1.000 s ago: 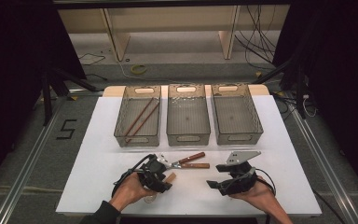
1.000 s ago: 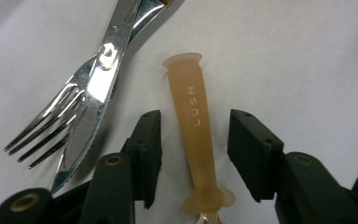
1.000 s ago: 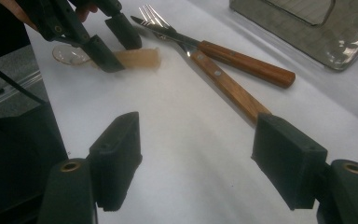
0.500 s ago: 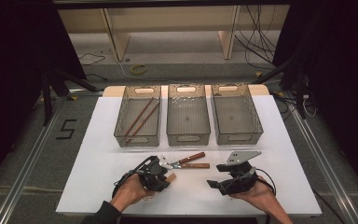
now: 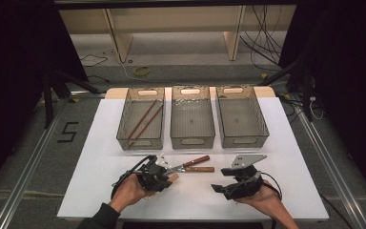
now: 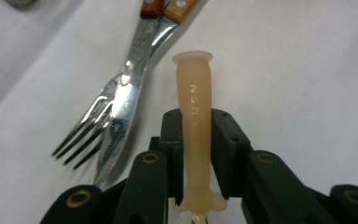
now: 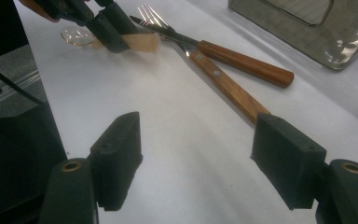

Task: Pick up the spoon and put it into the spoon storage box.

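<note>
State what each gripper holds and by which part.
The left gripper is clamped across the middle of a beige translucent handle, its flared end pointing away. The right gripper is open and holds nothing.

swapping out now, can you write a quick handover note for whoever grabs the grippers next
Left gripper: jaws have just been closing, now shut on the beige handle of a clear-ended utensil.
Right gripper: open, holding nothing, low over the white table.
Fork and knife, wooden handles, lie crossed on the table in front of the bins.
Done: chopsticks lie in the left bin.
Left, probably: bin the held utensil, fork and knife.
</note>
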Tool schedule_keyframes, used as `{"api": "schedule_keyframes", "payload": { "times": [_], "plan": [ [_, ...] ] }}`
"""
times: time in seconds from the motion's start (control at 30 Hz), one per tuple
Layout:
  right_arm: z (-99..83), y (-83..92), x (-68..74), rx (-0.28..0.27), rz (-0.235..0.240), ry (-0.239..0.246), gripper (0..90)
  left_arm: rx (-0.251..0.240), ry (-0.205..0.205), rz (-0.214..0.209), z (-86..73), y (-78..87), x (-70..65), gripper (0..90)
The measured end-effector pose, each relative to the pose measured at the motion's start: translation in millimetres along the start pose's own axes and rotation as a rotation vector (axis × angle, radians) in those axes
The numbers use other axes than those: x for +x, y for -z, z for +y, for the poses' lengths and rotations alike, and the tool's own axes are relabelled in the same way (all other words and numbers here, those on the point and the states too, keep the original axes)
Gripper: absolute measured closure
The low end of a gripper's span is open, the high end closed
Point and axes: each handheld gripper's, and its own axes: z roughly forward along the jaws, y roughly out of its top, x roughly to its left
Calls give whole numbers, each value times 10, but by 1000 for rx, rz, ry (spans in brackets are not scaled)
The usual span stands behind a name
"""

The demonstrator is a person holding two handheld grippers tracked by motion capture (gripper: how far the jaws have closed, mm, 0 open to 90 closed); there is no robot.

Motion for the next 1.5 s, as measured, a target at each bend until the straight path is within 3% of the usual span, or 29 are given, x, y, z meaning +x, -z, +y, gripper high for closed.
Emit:
{"api": "schedule_keyframes", "payload": {
  "times": [0.6,0.9,1.5],
  "plan": [
    [4,1,-6,-1,2,1,334,-102,48,-24,98,264,232,753],
    [7,9,-10,-4,1,-4,334,-160,50,-27,293,368,326,753],
    [5,11,-12,-8,6,-2,333,-207,53,-18,620,410,501,753]
  ]
}}
